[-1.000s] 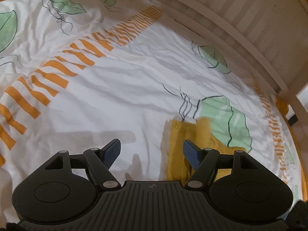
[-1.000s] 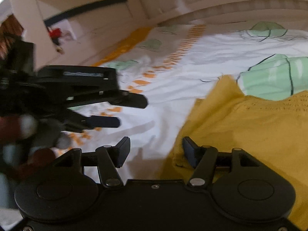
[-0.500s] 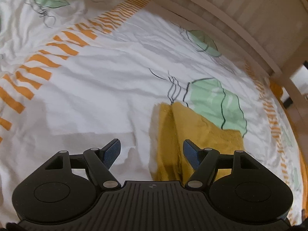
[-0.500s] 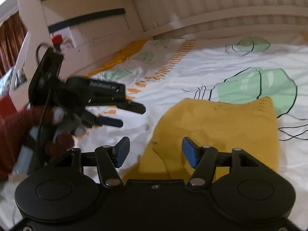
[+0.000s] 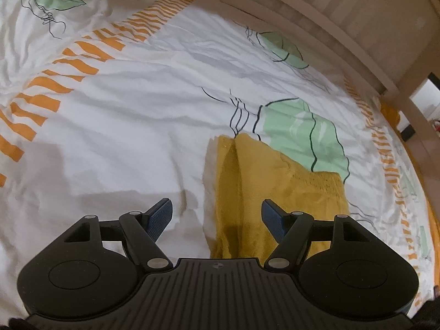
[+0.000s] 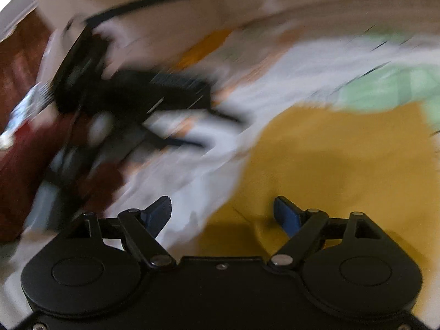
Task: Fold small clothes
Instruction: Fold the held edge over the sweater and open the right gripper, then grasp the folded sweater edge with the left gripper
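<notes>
Lying on leaf-print bedsheet [image 5: 137, 143] by slatted bed rail [image 5: 343, 27]: yellow garment [image 5: 275, 187], both claws gaping, right claw [image 6: 222, 214] opening.

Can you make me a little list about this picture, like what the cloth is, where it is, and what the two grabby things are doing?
cloth: yellow garment, partly folded
where: lying on the white bedsheet with green leaves and orange stripes
left hand-held gripper: open, holding nothing, hovering over the garment's left edge
right hand-held gripper: jaws opening, nothing pinched, garment below it
right view: blurry
behind the bed: pale slatted frame
</notes>
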A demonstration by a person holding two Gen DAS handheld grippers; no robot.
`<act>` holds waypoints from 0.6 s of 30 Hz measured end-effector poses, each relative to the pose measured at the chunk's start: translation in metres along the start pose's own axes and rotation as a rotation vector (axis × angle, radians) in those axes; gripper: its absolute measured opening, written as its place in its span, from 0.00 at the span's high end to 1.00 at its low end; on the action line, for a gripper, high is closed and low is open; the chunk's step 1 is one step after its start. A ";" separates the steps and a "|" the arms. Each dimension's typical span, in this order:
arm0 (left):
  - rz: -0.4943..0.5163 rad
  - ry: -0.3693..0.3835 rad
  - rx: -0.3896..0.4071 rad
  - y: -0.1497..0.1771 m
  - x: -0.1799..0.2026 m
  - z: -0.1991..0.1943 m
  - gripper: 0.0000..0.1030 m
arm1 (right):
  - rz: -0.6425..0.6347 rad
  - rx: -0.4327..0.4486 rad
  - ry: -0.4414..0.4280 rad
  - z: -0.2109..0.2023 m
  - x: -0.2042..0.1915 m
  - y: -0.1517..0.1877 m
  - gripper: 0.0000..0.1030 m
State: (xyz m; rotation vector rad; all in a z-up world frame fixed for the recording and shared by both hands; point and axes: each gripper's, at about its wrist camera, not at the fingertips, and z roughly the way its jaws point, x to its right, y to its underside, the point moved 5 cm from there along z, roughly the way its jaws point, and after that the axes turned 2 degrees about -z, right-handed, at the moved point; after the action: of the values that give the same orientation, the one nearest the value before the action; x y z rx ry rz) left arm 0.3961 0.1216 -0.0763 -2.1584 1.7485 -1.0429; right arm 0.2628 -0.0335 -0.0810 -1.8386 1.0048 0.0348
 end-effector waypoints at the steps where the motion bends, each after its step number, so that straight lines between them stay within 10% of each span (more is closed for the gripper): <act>1: 0.006 0.002 -0.005 0.002 0.001 0.001 0.32 | -0.009 -0.022 -0.011 0.005 -0.006 0.005 0.19; 18: 0.084 0.152 -0.002 0.022 0.030 0.014 0.33 | 0.081 0.063 0.003 -0.029 0.000 0.007 0.18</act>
State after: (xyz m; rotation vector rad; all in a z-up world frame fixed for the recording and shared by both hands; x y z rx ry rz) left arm 0.3895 0.0838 -0.0868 -2.0350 1.8875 -1.2122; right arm 0.2471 -0.0571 -0.0722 -1.7411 1.0710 0.0486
